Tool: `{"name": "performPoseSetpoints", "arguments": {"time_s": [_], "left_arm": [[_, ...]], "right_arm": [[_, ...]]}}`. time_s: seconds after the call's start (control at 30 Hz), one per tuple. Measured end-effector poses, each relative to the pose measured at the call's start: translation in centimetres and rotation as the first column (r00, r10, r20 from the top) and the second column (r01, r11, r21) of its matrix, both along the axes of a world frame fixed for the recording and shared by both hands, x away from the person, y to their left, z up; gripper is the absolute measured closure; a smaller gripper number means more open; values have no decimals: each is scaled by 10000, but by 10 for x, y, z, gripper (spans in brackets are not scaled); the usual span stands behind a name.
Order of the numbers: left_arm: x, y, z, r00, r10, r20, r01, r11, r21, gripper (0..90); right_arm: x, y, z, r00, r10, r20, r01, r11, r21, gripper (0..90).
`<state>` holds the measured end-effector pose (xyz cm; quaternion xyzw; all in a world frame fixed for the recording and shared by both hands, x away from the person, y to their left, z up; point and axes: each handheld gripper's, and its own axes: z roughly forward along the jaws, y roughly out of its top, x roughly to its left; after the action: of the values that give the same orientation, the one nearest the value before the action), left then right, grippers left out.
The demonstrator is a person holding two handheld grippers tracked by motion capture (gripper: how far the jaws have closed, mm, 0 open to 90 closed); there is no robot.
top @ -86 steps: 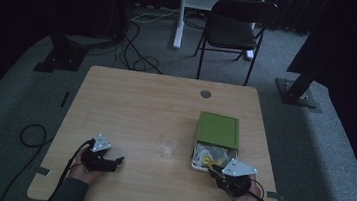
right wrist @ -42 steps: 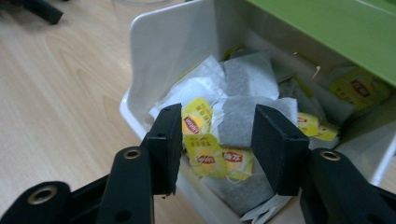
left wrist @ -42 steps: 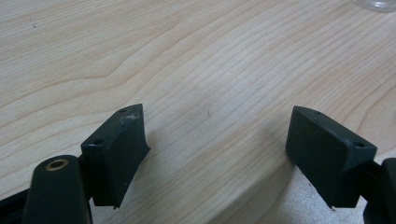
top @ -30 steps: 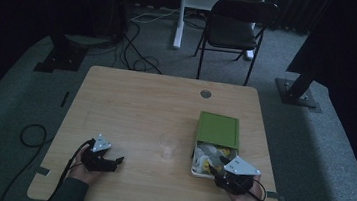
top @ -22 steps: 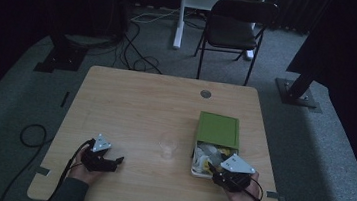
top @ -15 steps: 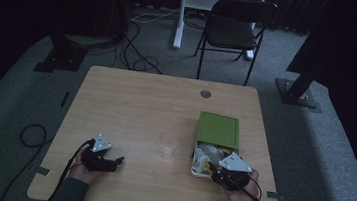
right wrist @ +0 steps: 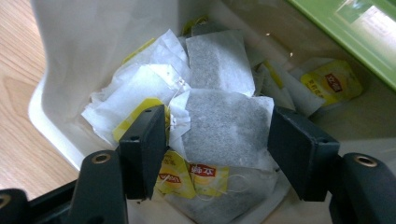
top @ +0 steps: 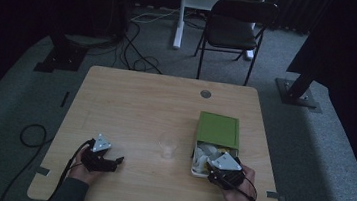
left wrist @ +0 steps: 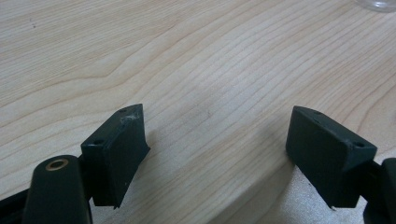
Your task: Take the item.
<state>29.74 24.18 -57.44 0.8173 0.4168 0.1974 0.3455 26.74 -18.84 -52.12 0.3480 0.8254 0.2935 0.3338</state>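
A white box (top: 196,162) (right wrist: 56,56) with a green lid (top: 218,130) slid partly back sits at the table's right front and holds several tea bags with yellow tags (right wrist: 201,176). My right gripper (top: 215,173) (right wrist: 217,140) hangs open over the box's near end, its jaws on either side of the topmost tea bag (right wrist: 224,123), not closed on it. A small clear glass (top: 167,147) stands in the middle front of the table. My left gripper (top: 119,160) (left wrist: 217,144) rests open near the left front edge, bare wood between its jaws.
The wooden table (top: 130,105) has a round cable port (top: 206,94) near its far edge. A folding chair (top: 234,31) stands behind the table. Cables (top: 136,51) lie on the floor at the back left.
My right gripper has moved a little forward and left, from beside the box's near right corner to over its open end. The left gripper has stayed put.
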Motion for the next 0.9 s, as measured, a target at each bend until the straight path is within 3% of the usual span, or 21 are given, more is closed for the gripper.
{"name": "performPoseSetpoints", "arguments": {"time_s": [0.17,0.33,0.43,0.6,0.63,0.9], "left_arm": [[0,0,0,10000,-1,-2,1,10000,5,212],[0,0,0,10000,-3,-1,3,10000,2,212],[0,0,0,10000,-1,-1,1,10000,1,212],[0,0,0,10000,-2,0,2,10000,2,211],[0,0,0,10000,-2,-3,2,10000,4,212],[0,0,0,10000,-1,0,1,10000,2,212]], "right_arm": [[0,1,0,10000,-8,-1,8,9998,-216,472],[-1,-2,1,10000,59,38,-59,10000,-77,562],[-3,-6,5,9997,209,110,-212,9993,295,650],[-5,-10,8,9994,309,164,-320,9967,749,682],[-6,-11,10,9991,389,149,-403,9934,1074,684],[-9,-19,21,9967,741,324,-792,9752,2069,682]]}}
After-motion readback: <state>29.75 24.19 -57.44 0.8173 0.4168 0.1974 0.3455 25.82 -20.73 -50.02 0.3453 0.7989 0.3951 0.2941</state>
